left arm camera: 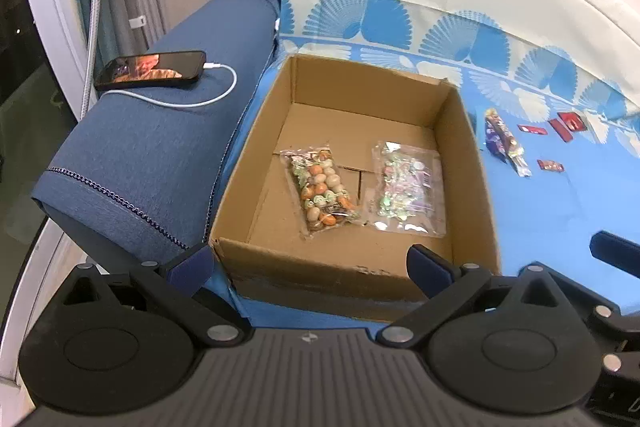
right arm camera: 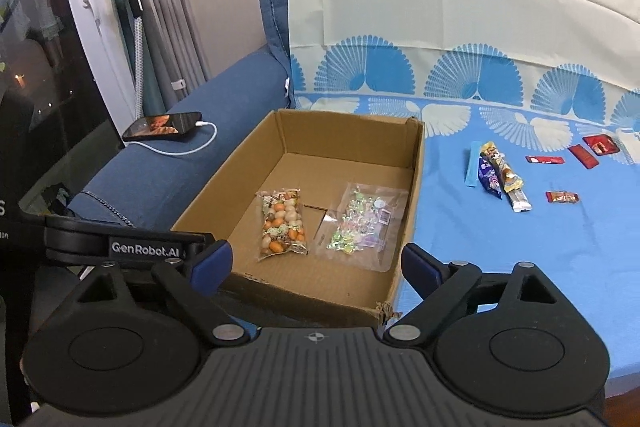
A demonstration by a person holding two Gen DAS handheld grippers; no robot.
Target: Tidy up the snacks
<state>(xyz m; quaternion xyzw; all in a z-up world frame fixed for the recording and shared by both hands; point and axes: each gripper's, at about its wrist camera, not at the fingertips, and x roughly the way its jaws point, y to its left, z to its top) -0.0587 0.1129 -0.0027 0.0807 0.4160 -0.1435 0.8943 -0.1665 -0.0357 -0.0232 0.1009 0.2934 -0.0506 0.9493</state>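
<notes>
- Left claw [left arm camera: 311,265]: jaws spread wide, nothing between them, poised just short of the near wall of the cardboard box [left arm camera: 320,273].
- Right claw [right arm camera: 316,265]: likewise wide and empty, at the box's near edge [right arm camera: 304,301].
- Inside the box, ahead of both claws: a bag of round orange-and-tan snacks [left arm camera: 320,189] on the left and a clear bag of pastel candies [left arm camera: 408,193] on the right, side by side on the floor.
- Box rests on a blue sofa cover [right arm camera: 500,239].
- Farther right, outside the box: a cluster of long wrapped bars [right arm camera: 498,175], and small red packets [right arm camera: 562,197] well apart.
- Far left: phone [right arm camera: 164,126] on the sofa arm, cable attached.
</notes>
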